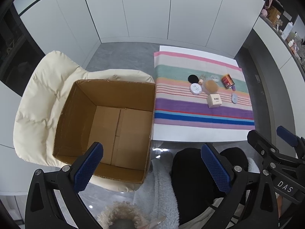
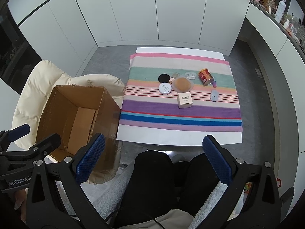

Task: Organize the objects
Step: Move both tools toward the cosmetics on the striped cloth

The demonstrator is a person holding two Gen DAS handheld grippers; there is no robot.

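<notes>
An empty cardboard box (image 1: 106, 126) (image 2: 76, 112) stands open on a cream cushioned chair (image 1: 42, 103). To its right a striped cloth (image 2: 181, 110) covers a low white table (image 2: 171, 135). Small items lie on the cloth: a black round lid (image 2: 164, 77), a white round tin (image 2: 165, 88), a clear tub with tan contents (image 2: 183, 84), a white carton with a barcode (image 2: 184, 100), a red can (image 2: 205, 77) on its side and a pale blue case (image 2: 214, 95). My left gripper (image 1: 152, 166) hangs open above the box's near right corner. My right gripper (image 2: 154, 160) is open over the person's dark knees, short of the table.
White cabinet fronts (image 2: 152, 13) close the back. A cluttered shelf (image 2: 282, 9) runs along the right. The person's dark-trousered legs (image 2: 165, 181) and a fleecy robe (image 1: 162, 190) lie below both grippers. Grey floor (image 2: 110, 57) surrounds the table.
</notes>
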